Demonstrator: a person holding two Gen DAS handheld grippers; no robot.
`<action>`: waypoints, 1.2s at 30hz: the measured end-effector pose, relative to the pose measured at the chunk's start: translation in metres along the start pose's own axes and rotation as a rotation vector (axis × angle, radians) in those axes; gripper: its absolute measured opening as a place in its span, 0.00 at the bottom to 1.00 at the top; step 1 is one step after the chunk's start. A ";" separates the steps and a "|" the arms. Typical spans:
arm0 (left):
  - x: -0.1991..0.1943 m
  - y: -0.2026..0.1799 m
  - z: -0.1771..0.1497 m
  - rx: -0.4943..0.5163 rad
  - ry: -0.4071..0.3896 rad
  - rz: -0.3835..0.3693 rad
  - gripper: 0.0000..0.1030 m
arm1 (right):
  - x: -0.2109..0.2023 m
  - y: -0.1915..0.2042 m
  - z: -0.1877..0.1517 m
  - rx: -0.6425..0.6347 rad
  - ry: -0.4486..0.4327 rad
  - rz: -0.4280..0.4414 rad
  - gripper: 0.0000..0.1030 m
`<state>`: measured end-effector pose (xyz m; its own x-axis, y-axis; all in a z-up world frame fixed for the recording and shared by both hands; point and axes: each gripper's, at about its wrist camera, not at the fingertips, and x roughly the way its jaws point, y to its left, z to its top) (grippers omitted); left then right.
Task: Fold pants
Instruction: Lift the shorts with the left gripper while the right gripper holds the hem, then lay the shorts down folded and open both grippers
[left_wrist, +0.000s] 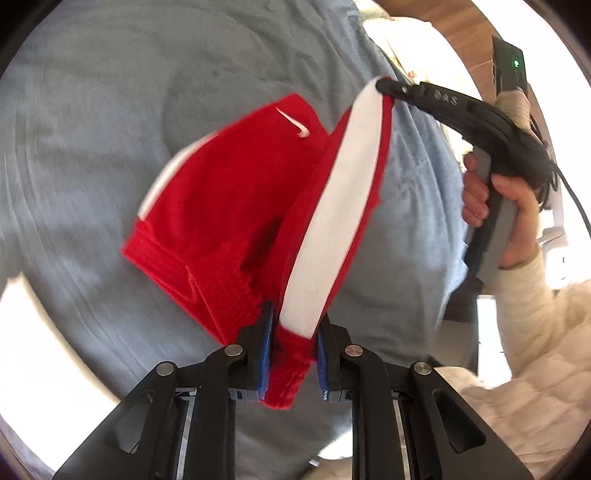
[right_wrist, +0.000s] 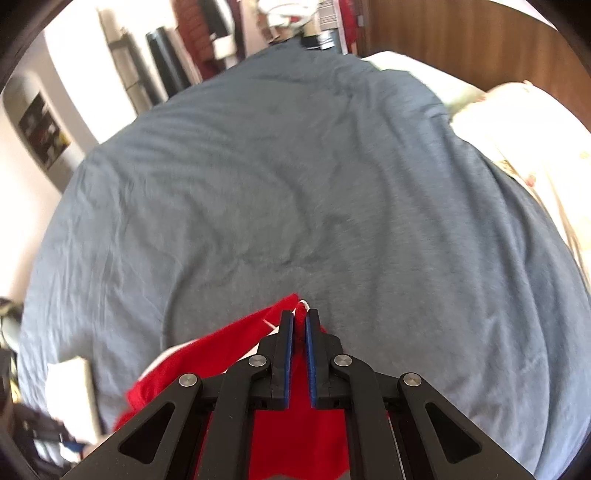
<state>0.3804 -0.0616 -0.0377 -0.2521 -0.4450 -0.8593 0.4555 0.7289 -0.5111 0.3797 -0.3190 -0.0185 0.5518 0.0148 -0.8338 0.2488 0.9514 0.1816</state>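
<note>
Both grippers pinch red pants (left_wrist: 229, 192) (white swoosh)

Hand-held gripper (right_wrist: 300, 325) pinching red pants (right_wrist: 221, 354)

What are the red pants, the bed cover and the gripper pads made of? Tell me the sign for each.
Red pants: a knit sports fabric, probably polyester, matte, with a ribbed elastic waistband and a white side stripe.
Bed cover: soft woven or jersey cloth, likely cotton, matte blue-grey with fine creases.
Pads on the left gripper: blue, ridged, apparently rubber or soft plastic, set in black hard-plastic fingers.
</note>
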 end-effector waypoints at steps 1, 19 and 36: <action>-0.002 -0.005 0.001 -0.011 -0.001 -0.011 0.20 | -0.003 -0.003 0.002 0.011 -0.002 0.000 0.07; 0.030 0.075 0.045 -0.162 -0.010 0.060 0.20 | 0.079 0.004 0.026 0.053 0.028 -0.009 0.07; 0.041 0.122 0.062 -0.198 -0.078 0.193 0.42 | 0.136 0.020 0.025 0.014 0.086 -0.090 0.13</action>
<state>0.4788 -0.0230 -0.1343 -0.1073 -0.3209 -0.9410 0.3117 0.8879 -0.3383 0.4800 -0.3059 -0.1151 0.4569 -0.0432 -0.8885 0.3057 0.9456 0.1113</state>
